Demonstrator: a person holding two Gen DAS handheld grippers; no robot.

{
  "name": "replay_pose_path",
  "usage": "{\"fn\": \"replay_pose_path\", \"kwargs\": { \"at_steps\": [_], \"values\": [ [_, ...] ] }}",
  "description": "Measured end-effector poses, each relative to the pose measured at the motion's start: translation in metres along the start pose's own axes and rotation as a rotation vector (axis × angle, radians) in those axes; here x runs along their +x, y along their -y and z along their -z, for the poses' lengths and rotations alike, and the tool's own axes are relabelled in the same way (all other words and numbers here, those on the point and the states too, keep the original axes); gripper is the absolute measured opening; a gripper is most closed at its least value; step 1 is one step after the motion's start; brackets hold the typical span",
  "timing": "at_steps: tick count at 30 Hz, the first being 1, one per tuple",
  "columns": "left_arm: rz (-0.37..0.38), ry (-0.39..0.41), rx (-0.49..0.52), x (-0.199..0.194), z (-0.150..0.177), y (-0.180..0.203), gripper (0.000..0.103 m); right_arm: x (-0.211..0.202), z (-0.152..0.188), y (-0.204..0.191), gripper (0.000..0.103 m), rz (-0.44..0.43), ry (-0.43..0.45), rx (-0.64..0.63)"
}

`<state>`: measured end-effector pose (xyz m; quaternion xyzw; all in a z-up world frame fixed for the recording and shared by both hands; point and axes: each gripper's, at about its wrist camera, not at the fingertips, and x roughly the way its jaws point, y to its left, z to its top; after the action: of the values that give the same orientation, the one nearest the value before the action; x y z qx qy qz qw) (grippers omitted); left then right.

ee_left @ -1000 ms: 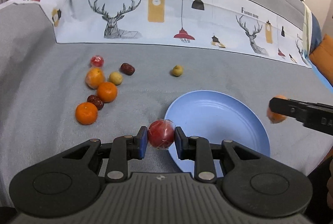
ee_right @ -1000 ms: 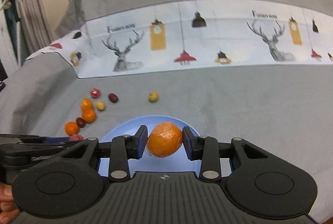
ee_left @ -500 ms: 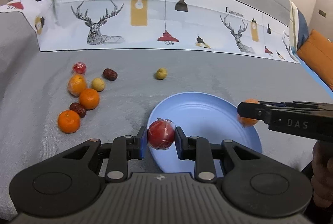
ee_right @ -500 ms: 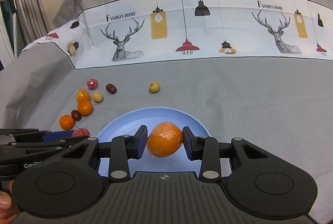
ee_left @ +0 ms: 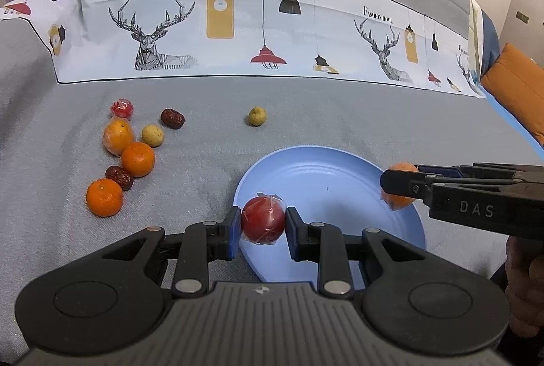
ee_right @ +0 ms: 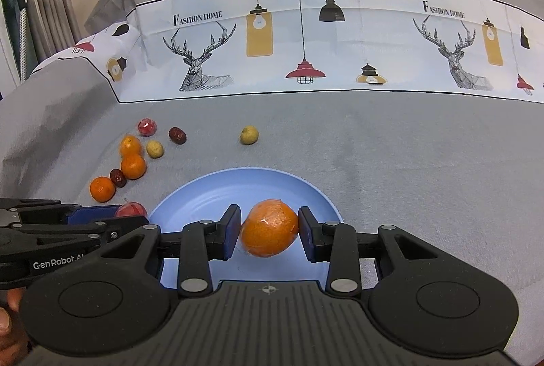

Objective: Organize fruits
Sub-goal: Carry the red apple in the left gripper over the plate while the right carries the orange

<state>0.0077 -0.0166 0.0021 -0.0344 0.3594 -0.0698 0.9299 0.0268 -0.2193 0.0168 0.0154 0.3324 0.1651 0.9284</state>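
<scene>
Both grippers have drifted in over the blue plate (ee_left: 340, 169) — the left gripper (ee_left: 262, 226) fingers clamp a wrapped red fruit (ee_left: 263, 220), the right gripper (ee_right: 269, 231) fingers a wrapped orange (ee_right: 270, 231) — so both releases look imminent.

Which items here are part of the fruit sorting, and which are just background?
Part of the job:
- blue plate
- wrapped red fruit in left gripper
- wrapped orange in right gripper
- loose fruits on the cloth: oranges, dark red dates, small yellow fruits, small wrapped red fruit

Just lying about:
- grey cloth
- deer-print fabric
- orange cushion
</scene>
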Motion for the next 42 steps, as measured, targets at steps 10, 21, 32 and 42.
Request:
{"fn": "replay_pose_path", "kwargs": {
  "at_steps": [10,21,32,42],
  "values": [
    [0.004,-0.001,0.006,0.0025,0.0011,0.0021,0.03,0.0018,-0.0001,-0.0001,0.039,-0.001,-0.004,-0.014],
    [0.014,-0.006,0.006,0.005,0.0016,0.0039,0.03,0.006,0.0009,-0.0023,0.039,0.002,-0.013,-0.034],
    [0.03,-0.005,0.018,0.0063,0.0017,0.004,0.03,0.0074,0.0018,-0.0053,0.039,0.008,-0.016,-0.045],
    [0.046,0.0,0.04,0.0058,0.0025,0.0077,0.03,0.008,0.003,-0.0063,0.039,0.012,-0.016,-0.049]
  ]
}}
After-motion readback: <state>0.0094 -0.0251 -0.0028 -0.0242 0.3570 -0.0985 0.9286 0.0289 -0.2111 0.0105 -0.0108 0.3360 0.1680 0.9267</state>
